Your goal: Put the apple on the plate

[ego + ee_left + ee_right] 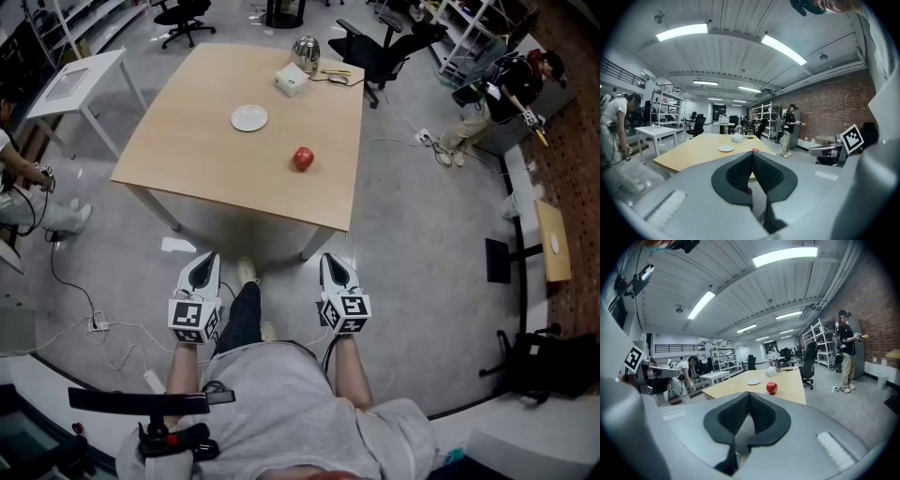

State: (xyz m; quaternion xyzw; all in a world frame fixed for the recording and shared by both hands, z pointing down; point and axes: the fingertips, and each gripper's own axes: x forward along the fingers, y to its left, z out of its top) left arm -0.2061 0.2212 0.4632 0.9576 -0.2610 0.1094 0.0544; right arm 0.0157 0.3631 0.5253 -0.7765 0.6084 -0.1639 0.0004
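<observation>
Right gripper (336,265) jaws pressed together, empty; left gripper (200,270) same. Apple (303,158) on table (187,159) well ahead of right gripper, plate (249,118) beyond, ahead-left. Risks: reaching w/ jaws unopened nudges apple, rolls twd near edge; off-centre pinch lets round apple squirt out.

Operator wears a grey short-sleeved T-shirt (281,394), dark trousers (244,314) and pale shoes (247,270). Left gripper (204,258) and right gripper (330,259) have pale grey moulded shells and black ribbed pads (740,173). Each carries a cube of black-and-white square markers (194,320).
</observation>
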